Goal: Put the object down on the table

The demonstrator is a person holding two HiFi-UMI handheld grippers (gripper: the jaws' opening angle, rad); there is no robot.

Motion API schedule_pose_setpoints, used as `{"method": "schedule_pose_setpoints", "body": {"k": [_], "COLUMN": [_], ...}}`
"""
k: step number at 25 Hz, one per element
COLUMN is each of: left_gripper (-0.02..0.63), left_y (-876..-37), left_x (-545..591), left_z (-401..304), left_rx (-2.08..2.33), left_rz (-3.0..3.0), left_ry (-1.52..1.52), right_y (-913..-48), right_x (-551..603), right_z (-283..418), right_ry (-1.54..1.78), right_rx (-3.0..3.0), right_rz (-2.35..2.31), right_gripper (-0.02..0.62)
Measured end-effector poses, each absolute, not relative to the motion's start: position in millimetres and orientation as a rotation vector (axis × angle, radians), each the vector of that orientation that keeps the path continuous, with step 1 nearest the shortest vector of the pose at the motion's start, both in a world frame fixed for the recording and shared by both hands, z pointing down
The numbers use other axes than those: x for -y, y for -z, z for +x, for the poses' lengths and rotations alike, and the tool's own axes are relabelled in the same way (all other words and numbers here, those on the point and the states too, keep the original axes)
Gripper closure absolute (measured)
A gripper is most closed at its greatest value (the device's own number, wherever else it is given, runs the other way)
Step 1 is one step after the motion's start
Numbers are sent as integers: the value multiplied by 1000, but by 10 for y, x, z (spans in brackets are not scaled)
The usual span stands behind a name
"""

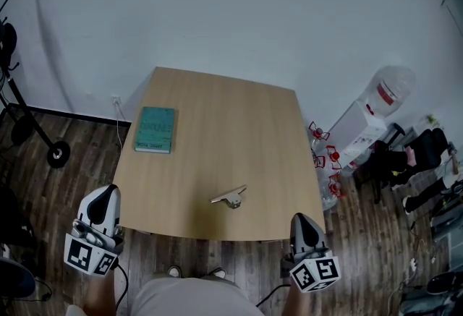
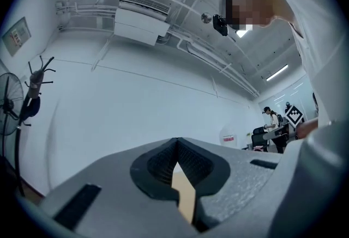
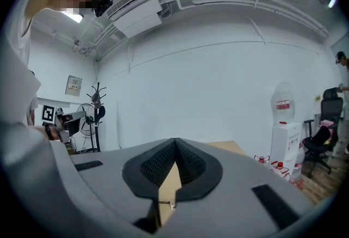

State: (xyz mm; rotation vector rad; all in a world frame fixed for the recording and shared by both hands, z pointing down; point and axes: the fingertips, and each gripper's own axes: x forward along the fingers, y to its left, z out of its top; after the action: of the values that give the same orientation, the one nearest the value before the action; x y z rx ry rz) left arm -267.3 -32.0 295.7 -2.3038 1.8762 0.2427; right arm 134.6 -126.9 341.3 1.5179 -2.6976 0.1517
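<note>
Both grippers empty, object down on the table.

The left gripper [image 1: 107,199] and the right gripper [image 1: 304,222] hang at the near edge of the wooden table [image 1: 217,119], each with its jaws pressed together on nothing; only tabletop shows through the slit between them. The task's thing, a small silvery metal tool [image 1: 230,197], possibly a peeler though it is too small to tell, lies flat near the front edge, between the grippers and apart from both. The put-down looks finished, with nothing left to do that I can see. By count: two grippers, one metal tool, one teal book [image 1: 155,129] towards the far left, one table.
</note>
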Motion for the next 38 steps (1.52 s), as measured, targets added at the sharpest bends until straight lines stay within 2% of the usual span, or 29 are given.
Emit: {"method": "schedule_pose_setpoints", "body": {"k": [38], "left_gripper": [598], "left_y": [-3164], "left_x": [348], "left_z": [-2794], "left_rx": [-1733], "left_rz": [-2483], "left_ry": [-320], "right_y": [-3453], "right_x": [700], "right_z": [869], "right_ry": [-99], "right_rx": [2618], "right_rz": [1609], "right_gripper": [598]}}
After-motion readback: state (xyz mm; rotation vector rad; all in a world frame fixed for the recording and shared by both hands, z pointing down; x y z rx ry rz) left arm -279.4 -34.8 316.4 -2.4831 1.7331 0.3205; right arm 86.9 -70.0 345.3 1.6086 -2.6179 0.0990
